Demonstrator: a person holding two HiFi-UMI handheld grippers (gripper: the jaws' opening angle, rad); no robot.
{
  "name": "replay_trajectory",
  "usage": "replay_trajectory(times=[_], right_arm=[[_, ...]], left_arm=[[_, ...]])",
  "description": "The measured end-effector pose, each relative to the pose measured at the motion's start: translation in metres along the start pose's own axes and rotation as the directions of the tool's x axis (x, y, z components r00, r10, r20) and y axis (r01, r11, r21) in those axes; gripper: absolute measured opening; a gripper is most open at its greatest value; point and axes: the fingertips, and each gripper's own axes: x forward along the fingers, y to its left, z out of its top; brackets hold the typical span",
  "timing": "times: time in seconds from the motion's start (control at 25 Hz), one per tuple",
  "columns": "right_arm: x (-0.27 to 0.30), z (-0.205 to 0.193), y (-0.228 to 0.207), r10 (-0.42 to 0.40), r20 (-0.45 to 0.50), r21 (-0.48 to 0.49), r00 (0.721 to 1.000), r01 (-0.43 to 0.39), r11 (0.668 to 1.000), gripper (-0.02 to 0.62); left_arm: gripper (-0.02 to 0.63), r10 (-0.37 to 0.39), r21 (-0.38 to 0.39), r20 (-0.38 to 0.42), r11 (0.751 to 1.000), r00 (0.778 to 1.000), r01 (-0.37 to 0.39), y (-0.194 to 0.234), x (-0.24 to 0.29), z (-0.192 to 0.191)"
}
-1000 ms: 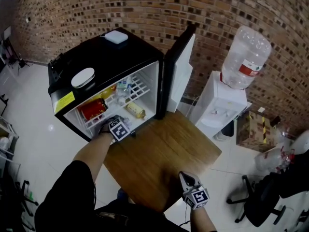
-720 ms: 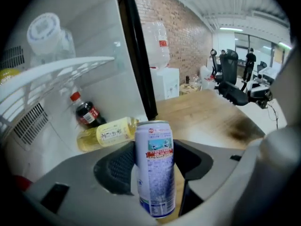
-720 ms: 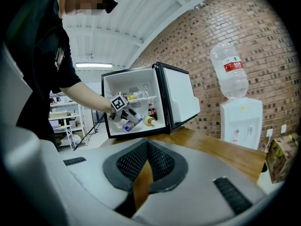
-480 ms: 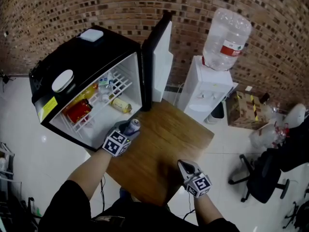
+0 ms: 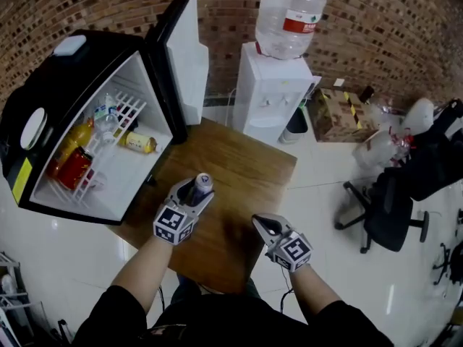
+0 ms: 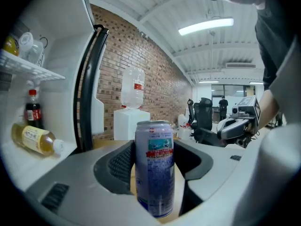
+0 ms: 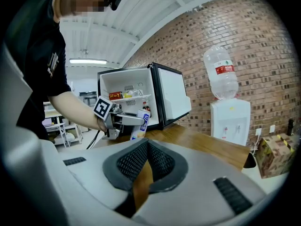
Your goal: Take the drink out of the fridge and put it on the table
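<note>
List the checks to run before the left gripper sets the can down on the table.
1. Can held between the jaws of the left gripper: ok.
2. Can out of the fridge and over the table: ok.
3. Bare wood around the can for a landing spot: ok.
4. Right gripper, jaws together and empty, apart from the can: ok.
5. Can's base already touching the wood: cannot tell.
</note>
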Motion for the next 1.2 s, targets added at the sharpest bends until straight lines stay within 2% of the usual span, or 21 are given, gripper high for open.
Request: replay_trajectory(times=[0.12,0.4,0.6,0.8,1.0,1.2], right_arm=[[-0.003,-0.002,-0.002,-0.012,-0.005,0.03,1.0,0.013,0.999,0.012],[-0.007,-0.03,-0.018,-0.055,-0.011,0.019,0.998,0.055,0.998,0.012],[-0.003,-0.042,-0.016,-0.05,-0.018,0.036,0.999,0.05,0.998,0.012],[0.003,-0.053,-0.011,-0.033,-0.032,0.036,0.999,0.034,0.999,0.012],[0.012,-0.059,-0.006,-0.032,-0.042,0.046,0.999,0.034,0.998,0.012],[0.016,-0.052,-0.005,-0.029,-0.04,0.012,0.999,0.03,0.999,0.012]], left_arm=[[0.259,-0.039,0.015,0.041,0.999,0.998,0.038,-0.024,0.014,-0.003],[0.261,-0.107,0.069,0.085,0.992,0.991,0.101,-0.053,0.028,-0.024],[0.259,-0.142,0.047,0.096,0.989,0.985,0.138,-0.062,0.029,-0.047],[0.261,-0.167,0.032,0.13,0.986,0.977,0.165,-0.065,0.014,-0.055],[0.262,-0.2,0.056,0.079,0.979,0.977,0.196,-0.066,-0.001,-0.067],[0.269,-0.223,0.094,0.022,0.971,0.975,0.22,-0.07,-0.004,-0.071]])
